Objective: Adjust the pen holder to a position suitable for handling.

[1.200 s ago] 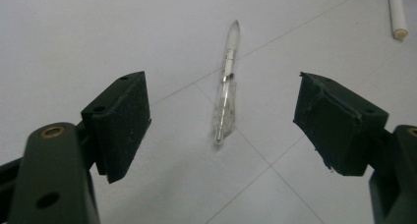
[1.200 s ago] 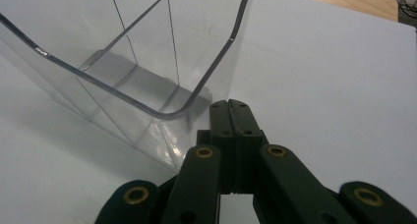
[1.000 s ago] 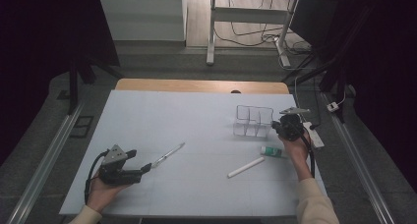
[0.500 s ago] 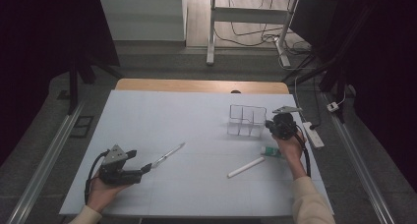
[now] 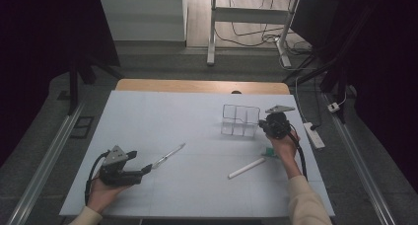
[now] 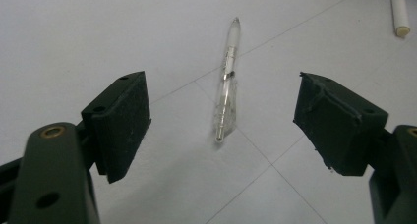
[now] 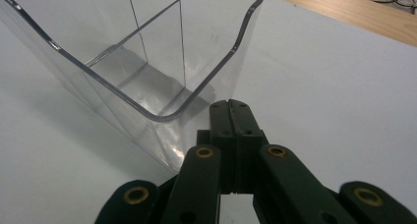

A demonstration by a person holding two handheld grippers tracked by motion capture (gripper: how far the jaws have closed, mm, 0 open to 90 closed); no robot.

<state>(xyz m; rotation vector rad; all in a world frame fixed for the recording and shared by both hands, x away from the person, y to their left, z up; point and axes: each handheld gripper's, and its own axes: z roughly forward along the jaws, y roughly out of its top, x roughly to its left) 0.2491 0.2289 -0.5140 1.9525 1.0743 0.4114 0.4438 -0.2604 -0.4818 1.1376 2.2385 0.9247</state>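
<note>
R hand-held gripper (image 7: 230,117) closed empty, touching clear organizer (image 7: 147,62).

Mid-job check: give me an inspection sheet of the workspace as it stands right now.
Surface: white table top, wooden strip along the far edge.
Job's things: clear pen lying flat; empty clear divided box upright.
Clutter: white tube; small green thing, partly hidden.
Grippers: left gripper open, pen ahead between the jaws, untouched; right gripper shut, empty, beside the box.
Cables: one trails from each gripper; more on the floor beyond.
Surroundings: dark room, power strip at right.
</note>
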